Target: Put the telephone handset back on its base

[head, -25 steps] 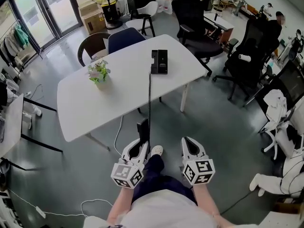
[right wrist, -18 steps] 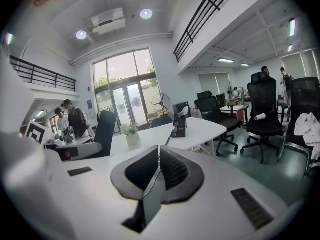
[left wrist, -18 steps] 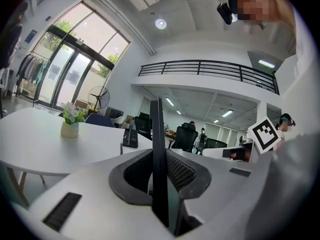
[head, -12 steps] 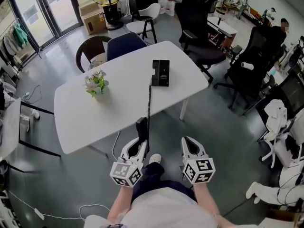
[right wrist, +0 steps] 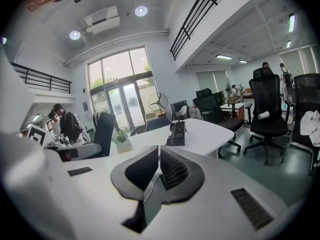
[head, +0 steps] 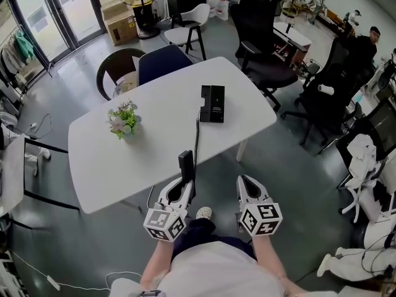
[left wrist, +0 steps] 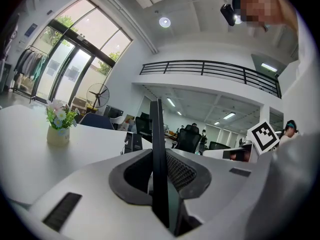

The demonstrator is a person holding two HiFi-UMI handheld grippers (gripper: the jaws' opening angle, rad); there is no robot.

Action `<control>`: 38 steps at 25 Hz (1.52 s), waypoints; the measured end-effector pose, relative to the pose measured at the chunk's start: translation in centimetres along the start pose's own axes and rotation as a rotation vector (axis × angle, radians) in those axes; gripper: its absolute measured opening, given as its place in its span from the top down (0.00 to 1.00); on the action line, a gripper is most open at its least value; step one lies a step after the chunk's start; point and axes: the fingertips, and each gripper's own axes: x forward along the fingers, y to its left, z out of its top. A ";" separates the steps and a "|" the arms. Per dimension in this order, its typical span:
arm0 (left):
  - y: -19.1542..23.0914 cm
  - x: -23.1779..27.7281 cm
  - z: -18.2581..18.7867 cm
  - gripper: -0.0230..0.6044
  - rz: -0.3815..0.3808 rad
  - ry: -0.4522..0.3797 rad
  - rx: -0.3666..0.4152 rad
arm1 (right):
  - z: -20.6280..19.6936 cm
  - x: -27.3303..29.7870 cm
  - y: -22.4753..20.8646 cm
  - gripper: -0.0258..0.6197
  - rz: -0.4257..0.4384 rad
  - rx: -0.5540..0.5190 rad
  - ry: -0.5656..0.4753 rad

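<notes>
Closest in, both grippers are held out at the near edge of the worktop [head: 154,125]. The left hand-held gripper [head: 184,185] is clamped on the black handset [head: 186,164], which stands upright between its jaws, thin edge on. The right hand-held gripper [head: 246,188] has its jaws pretty much together with nothing in them, so it's just along for the ride.

What's changed in the last second is that the whole worktop has slid closer in the head view. The handset was out over bare floor before, and now its top just overlaps the near edge. The curly cord [head: 196,138] runs from it across the white top and looks less stretched.

Further on, the base [head: 212,103] sits toward the far right side, cradle empty, well apart from the handset. A little flower pot [head: 124,121] is over by the left side, out of the way.

So I'd say the approach is nearly done, but the actual put-down hasn't started.
</notes>
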 end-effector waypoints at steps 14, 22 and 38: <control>3.8 3.5 0.4 0.83 -0.059 0.033 -0.011 | 0.0 5.1 0.0 0.91 -0.044 0.020 0.017; 4.4 3.2 0.0 0.83 -0.074 0.052 -0.034 | -0.4 5.4 0.8 0.91 -0.054 0.009 0.043; 5.2 3.7 0.2 0.83 -0.061 0.052 -0.076 | 0.2 7.6 1.0 0.91 -0.011 0.001 0.072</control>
